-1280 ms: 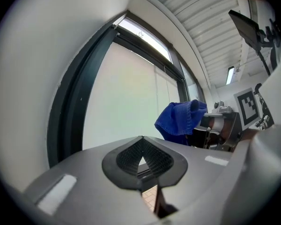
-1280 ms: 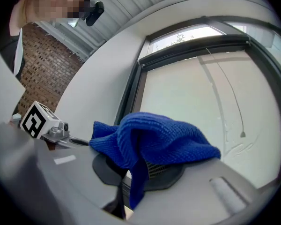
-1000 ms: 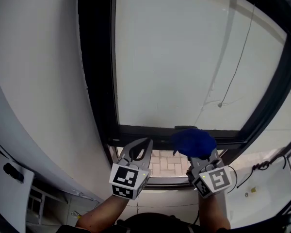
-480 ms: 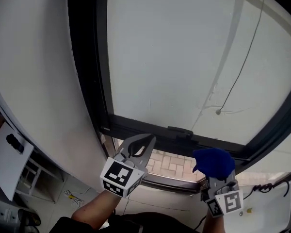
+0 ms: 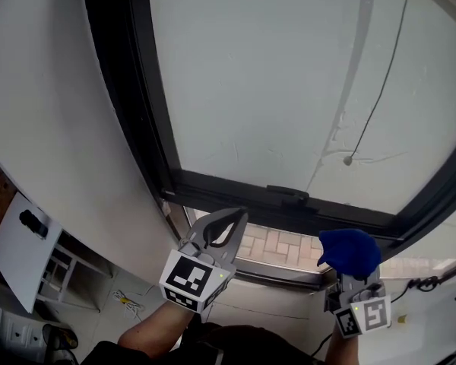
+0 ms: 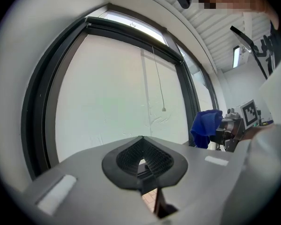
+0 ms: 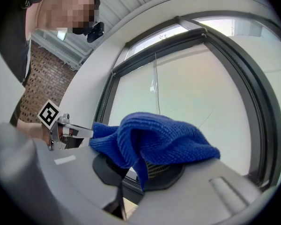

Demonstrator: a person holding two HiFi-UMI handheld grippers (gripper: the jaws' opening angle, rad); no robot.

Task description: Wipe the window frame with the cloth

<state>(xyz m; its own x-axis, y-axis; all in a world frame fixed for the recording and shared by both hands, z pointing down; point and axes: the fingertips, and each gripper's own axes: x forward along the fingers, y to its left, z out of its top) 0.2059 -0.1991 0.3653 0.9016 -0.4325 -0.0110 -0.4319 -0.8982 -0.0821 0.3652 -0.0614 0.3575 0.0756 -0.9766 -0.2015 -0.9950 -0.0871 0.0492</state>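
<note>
We held two claws up to a large window seen from above. Our right claw (image 7: 147,170) was clenched on a blue knitted cloth (image 5: 349,251), which bunched over the jaws and spilled past them on both sides. The cloth sat just below the bottom rail of the dark window frame (image 5: 235,196), near its lower right corner; we could not tell whether it touched the rail. Our left claw (image 5: 240,214) hung beside it to the left, jaws pressed together with nothing between them.

The cloth looked soft, light and floppy, so it would likely fold around the rail's edges rather than slide as a flat pad. We judged the pinch through the middle of the bundle a sound hold, since loose ends could snag on the latch (image 5: 287,195) on the rail.
</note>
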